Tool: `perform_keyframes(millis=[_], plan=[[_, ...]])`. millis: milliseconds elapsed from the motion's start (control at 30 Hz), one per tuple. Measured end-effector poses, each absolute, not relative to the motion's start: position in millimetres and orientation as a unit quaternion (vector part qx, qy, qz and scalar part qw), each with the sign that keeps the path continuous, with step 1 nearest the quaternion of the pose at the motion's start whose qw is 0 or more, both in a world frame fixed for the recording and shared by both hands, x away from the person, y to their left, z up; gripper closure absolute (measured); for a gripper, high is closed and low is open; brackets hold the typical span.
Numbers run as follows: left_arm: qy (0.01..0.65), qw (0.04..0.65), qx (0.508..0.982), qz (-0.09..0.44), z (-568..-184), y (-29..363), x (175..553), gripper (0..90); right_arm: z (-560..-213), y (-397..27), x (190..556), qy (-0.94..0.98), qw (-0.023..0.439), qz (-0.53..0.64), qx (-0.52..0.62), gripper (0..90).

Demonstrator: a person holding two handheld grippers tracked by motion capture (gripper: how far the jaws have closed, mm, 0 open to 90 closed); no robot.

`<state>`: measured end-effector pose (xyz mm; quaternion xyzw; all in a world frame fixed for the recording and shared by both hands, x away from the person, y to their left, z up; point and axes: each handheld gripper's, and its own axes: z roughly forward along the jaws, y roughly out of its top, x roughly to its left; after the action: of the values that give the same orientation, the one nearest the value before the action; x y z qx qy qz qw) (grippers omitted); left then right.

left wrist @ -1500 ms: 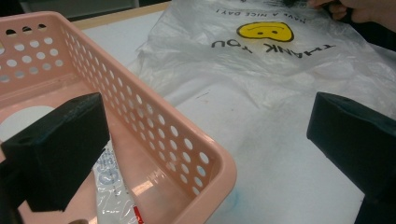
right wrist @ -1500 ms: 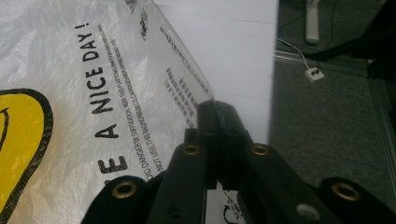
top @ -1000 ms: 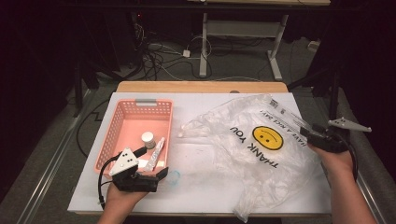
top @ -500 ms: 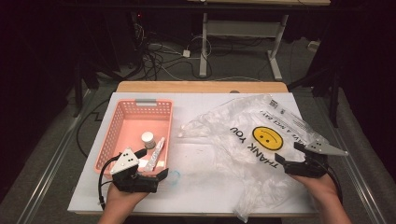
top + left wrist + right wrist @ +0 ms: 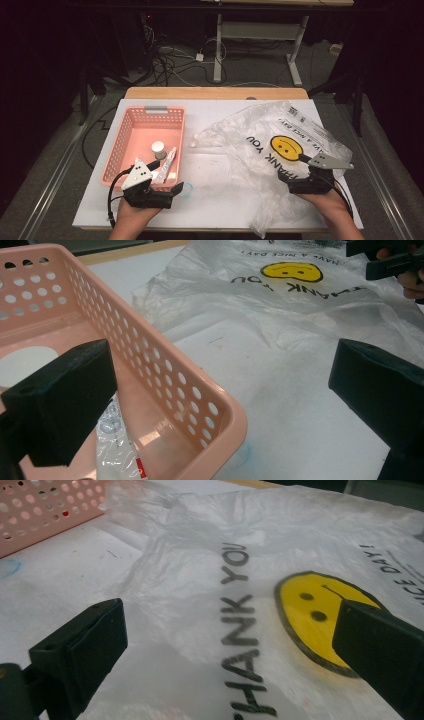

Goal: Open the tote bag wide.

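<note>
A pink perforated basket (image 5: 125,150) stands at the left of the white table, holding a white round lid (image 5: 158,148) and a silvery packet (image 5: 166,162). My left gripper (image 5: 174,191) rests at the basket's near right corner. Its jaws stand wide open around that corner (image 5: 225,375) without pressing on it. A clear plastic bag (image 5: 260,135) with a yellow smiley (image 5: 310,610) and "THANK YOU" lies spread at the right. My right gripper (image 5: 296,188) hovers low over the bag's near part. Its jaws (image 5: 230,630) have just been opening and grip nothing; the bag lies beneath them.
The other hand's gripper (image 5: 385,265) shows far off in the left gripper view. A faint blue mark (image 5: 187,189) sits on the table beside the basket. Bare table (image 5: 220,200) lies between the two hands. Cables and desk legs are on the floor behind.
My right gripper has moved from the bag's right edge leftward and toward the near side, onto the smiley print. The left gripper and basket have stayed put.
</note>
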<state>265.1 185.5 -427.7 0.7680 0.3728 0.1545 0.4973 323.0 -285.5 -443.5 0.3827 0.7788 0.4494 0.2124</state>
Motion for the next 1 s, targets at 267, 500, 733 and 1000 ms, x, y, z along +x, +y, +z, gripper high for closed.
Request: perform_keyframes(millis=[267,500,733,1000], plan=[[0.368,0.499,0.769,0.157,-428,185,264,0.0,-439,-255,339,0.793,0.204,0.446,0.362,3.6],[0.370,0.500,0.766,0.162,-429,185,263,0.0,-431,-232,364,0.797,0.193,0.450,0.354,6.2],[0.370,0.498,0.767,0.163,-430,184,263,0.0,-429,-222,369,0.805,0.171,0.451,0.346,9.3],[0.378,0.501,0.762,0.162,-430,188,259,0.0,-444,-206,360,0.850,0.135,0.403,0.310,18.5]])
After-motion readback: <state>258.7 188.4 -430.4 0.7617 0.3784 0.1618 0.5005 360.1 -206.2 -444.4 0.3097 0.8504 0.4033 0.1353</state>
